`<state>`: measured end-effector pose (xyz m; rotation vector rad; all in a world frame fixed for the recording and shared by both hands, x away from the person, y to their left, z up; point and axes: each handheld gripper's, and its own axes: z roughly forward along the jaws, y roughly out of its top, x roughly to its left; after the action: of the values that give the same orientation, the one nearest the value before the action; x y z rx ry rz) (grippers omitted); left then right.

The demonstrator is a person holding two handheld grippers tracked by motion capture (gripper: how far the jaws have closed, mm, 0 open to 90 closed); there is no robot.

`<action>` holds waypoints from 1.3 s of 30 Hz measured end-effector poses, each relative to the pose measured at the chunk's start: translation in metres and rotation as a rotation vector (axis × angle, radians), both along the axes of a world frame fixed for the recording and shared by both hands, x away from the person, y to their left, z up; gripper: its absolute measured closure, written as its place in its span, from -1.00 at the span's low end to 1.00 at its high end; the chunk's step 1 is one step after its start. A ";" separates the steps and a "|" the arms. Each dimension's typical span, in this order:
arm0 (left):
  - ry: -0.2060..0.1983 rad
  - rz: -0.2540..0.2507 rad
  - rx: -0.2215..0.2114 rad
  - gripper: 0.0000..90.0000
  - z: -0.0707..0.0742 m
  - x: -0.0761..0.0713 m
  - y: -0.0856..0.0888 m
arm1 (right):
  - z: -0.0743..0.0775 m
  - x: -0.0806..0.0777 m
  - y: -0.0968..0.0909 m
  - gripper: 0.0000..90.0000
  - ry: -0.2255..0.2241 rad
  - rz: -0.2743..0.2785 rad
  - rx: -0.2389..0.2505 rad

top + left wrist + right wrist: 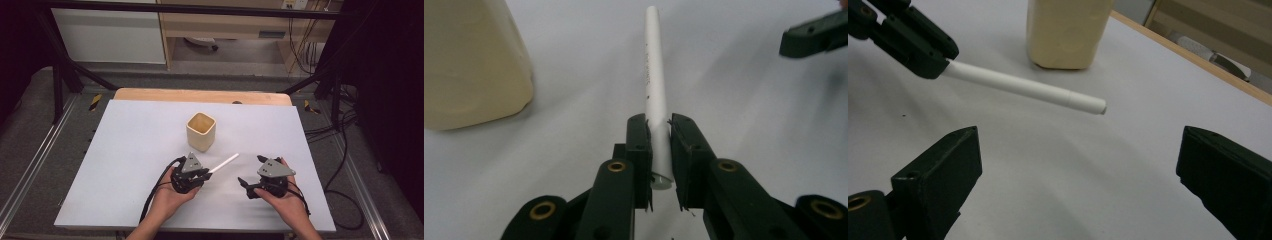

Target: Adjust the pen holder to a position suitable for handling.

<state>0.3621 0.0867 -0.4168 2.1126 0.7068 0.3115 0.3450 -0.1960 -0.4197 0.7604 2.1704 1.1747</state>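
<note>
At frame centre, a pale mat (130, 165) covers the wooden table (200, 95); the left gripper (202, 175) pinches a white pen (223, 163), the right gripper (243, 184) gapes wide, grey floor (30, 125) around.

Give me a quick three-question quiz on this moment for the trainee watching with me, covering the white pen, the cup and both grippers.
1. True or false: the left gripper is shut on the white pen.
2. Which describes the right gripper? A) shut on the pen B) open, with nothing between its jaws C) shut on the cup
3. Where is the cream cup relative to the pen in the high view, and is anything visible inside it?

Key
1. True: the jaws clamp the pen near one end, the rest pointing out ahead.
2. B: its jaws stand wide apart above the white table, with the pen's free end beyond them.
3. It stands upright on the table, just beyond the pen; nothing is visible inside.
</note>
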 end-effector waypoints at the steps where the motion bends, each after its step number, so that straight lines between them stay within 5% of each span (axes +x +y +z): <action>1: 0.000 0.000 -0.005 0.76 0.001 0.000 0.002 | -0.003 -0.001 0.003 -0.89 -0.003 0.005 -0.013; 3: 0.000 -0.004 -0.001 0.76 0.002 -0.001 0.005 | -0.007 -0.007 0.010 -0.87 -0.022 0.032 -0.074; 12: 0.017 -0.044 0.011 0.76 0.001 -0.004 0.003 | -0.006 -0.012 0.019 -0.65 -0.079 0.061 -0.147; 25: 0.035 -0.071 0.000 0.76 0.002 -0.007 -0.002 | -0.008 -0.021 0.034 -0.30 -0.187 0.108 -0.338; 39: 0.043 -0.098 0.001 0.76 0.003 -0.011 -0.007 | -0.008 -0.027 0.043 -0.06 -0.275 0.135 -0.451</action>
<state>0.3515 0.0792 -0.4138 2.1530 0.6253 0.2130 0.3184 -0.1528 -0.4281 0.2462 2.1581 0.7506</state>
